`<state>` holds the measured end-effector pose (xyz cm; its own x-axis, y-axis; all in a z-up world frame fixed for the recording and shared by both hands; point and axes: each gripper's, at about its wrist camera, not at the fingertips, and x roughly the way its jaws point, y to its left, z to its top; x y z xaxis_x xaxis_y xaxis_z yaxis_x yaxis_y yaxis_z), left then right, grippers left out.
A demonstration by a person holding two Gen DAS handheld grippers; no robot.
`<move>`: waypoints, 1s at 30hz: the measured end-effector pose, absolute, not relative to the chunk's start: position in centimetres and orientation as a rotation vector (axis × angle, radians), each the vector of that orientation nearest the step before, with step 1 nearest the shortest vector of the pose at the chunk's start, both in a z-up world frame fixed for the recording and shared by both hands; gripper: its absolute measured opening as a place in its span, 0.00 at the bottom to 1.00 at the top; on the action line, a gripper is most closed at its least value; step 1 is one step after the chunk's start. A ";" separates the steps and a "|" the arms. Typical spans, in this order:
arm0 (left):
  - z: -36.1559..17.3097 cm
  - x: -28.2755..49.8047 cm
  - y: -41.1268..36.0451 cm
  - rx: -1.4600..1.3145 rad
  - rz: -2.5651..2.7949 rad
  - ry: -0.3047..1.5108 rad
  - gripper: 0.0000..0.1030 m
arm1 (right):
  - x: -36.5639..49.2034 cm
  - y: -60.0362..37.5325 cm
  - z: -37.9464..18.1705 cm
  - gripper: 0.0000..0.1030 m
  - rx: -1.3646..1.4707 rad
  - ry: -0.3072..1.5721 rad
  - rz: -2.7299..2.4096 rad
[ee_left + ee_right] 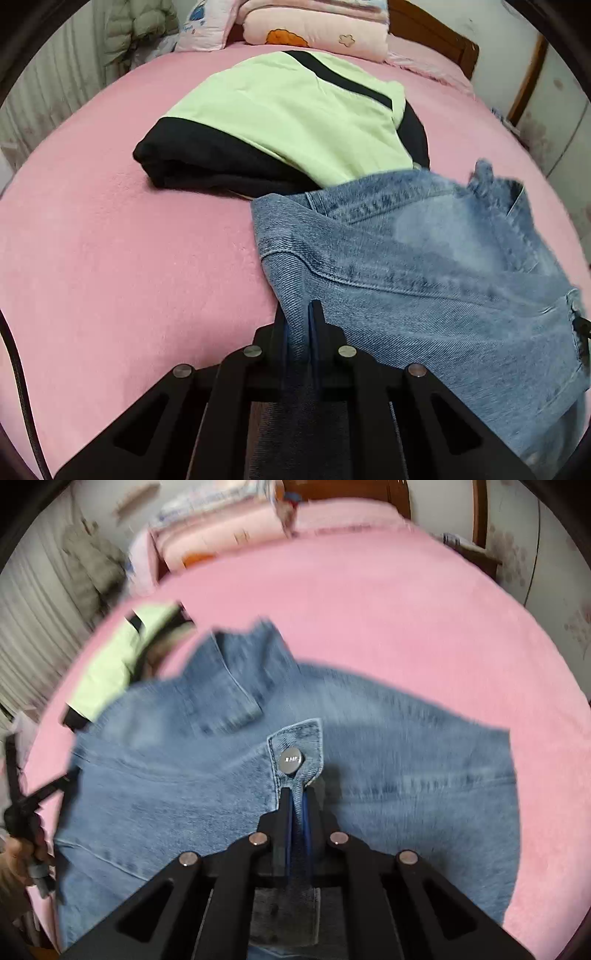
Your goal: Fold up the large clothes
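A blue denim garment [424, 258] lies spread over the pink bed [110, 258]. My left gripper [300, 314] is shut on its left edge, with denim pinched between the jaws. In the right wrist view the same denim [184, 775] fills the lower middle. My right gripper [298, 794] is shut on the denim just below a buttoned tab with a metal button [291, 762]. The left gripper and the hand holding it [26, 812] show at the far left of that view.
A folded light-green and black garment [288, 122] lies on the bed behind the denim; it also shows in the right wrist view [110, 664]. Pink pillows and quilts [317, 33] are stacked at the wooden headboard [439, 40]. Bare pink bedding [388, 609] lies beyond.
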<state>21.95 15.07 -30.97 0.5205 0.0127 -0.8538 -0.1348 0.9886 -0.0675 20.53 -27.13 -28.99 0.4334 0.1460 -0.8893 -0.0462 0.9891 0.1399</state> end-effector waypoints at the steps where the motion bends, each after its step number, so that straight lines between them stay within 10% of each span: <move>1: -31.4 22.0 14.9 -0.112 0.089 1.029 0.09 | 20.7 -26.8 -30.7 0.09 0.077 1.183 0.105; 8: -29.8 22.5 16.2 -0.097 0.097 1.088 0.33 | 20.1 -27.9 -29.2 0.27 0.143 1.176 -0.016; 26: -31.4 19.0 6.7 -0.101 -0.102 1.160 0.35 | 18.5 -11.1 -30.5 0.27 0.016 1.127 0.313; 30: -31.6 18.0 8.0 -0.034 -0.111 1.155 0.35 | 15.9 -13.9 -30.9 0.14 -0.092 1.083 0.254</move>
<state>18.02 7.98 -31.65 0.3987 -0.1057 -0.9110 0.0704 0.9939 -0.0846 15.92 -13.90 -30.88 0.4432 0.1596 -0.8821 -0.2489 0.9672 0.0500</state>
